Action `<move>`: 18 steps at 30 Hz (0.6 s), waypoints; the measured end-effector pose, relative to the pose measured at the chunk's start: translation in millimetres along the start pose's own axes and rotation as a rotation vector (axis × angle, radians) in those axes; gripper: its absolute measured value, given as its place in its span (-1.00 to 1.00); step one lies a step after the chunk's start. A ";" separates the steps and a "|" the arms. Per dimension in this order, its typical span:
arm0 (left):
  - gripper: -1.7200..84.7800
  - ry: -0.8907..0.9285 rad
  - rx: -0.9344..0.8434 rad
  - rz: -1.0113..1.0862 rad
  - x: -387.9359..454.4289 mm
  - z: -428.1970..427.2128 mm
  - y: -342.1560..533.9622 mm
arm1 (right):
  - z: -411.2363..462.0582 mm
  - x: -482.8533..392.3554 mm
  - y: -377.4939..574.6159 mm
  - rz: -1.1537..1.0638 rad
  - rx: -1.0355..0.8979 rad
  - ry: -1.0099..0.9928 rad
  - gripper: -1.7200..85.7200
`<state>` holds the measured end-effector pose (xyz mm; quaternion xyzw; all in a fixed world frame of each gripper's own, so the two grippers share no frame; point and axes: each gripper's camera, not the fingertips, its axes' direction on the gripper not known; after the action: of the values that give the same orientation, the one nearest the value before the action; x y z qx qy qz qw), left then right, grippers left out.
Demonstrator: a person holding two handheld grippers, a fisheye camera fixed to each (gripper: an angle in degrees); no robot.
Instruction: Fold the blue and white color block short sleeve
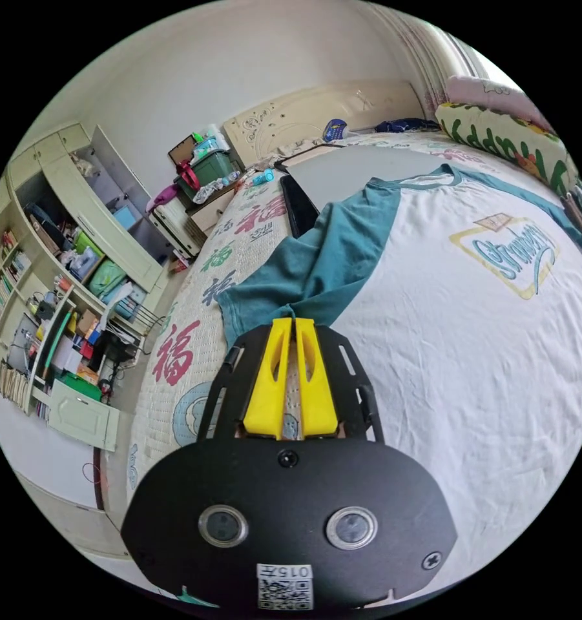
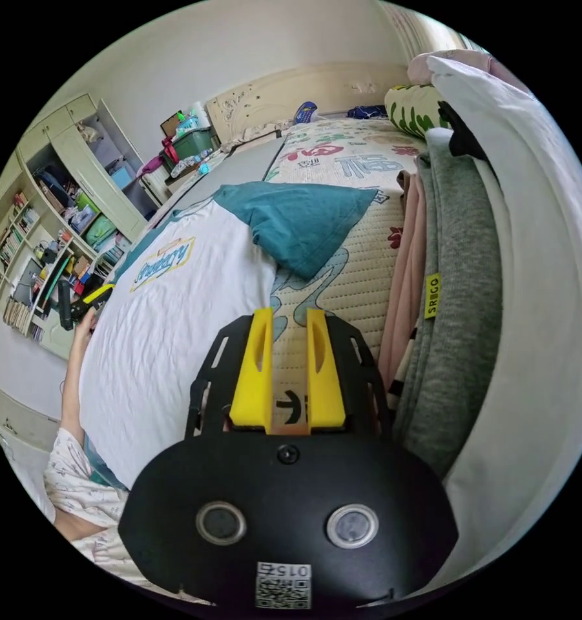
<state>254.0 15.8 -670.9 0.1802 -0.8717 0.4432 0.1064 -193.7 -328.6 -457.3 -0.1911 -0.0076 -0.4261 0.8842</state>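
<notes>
The blue and white short sleeve [image 1: 471,349] lies face up on the bed, its printed logo [image 1: 513,255] on the chest. My left gripper [image 1: 293,321] has its yellow jaws together at the hem of the bunched teal sleeve [image 1: 316,265], whose folds run to the tips. In the right gripper view the shirt [image 2: 174,323] spreads to the left, and its other teal sleeve [image 2: 297,219] lies flat on the patterned mat [image 2: 349,284]. My right gripper [image 2: 289,316] hovers open over the mat just below that sleeve, nothing between its jaws. The left gripper [image 2: 87,298] shows at the shirt's far edge, held by a hand.
A stack of folded clothes, grey [image 2: 458,290] and pink [image 2: 404,290], lies right of my right gripper, with white fabric [image 2: 549,258] beyond. A dark flat thing [image 1: 297,203] lies beside the left sleeve. Cluttered shelves [image 1: 58,310] line the wall past the bed's edge. A person's arm [image 2: 71,381] reaches in.
</notes>
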 end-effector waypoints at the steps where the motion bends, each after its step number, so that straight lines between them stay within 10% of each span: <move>1: -0.94 -0.020 0.014 0.005 -3.7 -9.6 -7.1 | -19.0 -2.6 -3.3 0.033 0.078 -0.019 -0.68; 5: -0.91 0.045 0.031 -0.038 -54.3 -28.5 -35.8 | -64.5 -6.5 -38.8 0.195 0.245 0.031 -0.66; 10: -0.84 0.221 -0.010 -0.089 -138.8 -29.7 -81.1 | -35.4 21.7 -98.8 0.412 0.009 -0.070 -0.67; 18: -0.71 -0.196 -0.215 0.129 -216.1 -120.8 -220.7 | -50.5 4.7 -131.3 0.345 0.002 0.036 -0.77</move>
<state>544.5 41.6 -512.9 0.1537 -0.9300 0.3337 0.0107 -297.6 -423.5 -459.8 -0.1813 0.0407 -0.2714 0.9444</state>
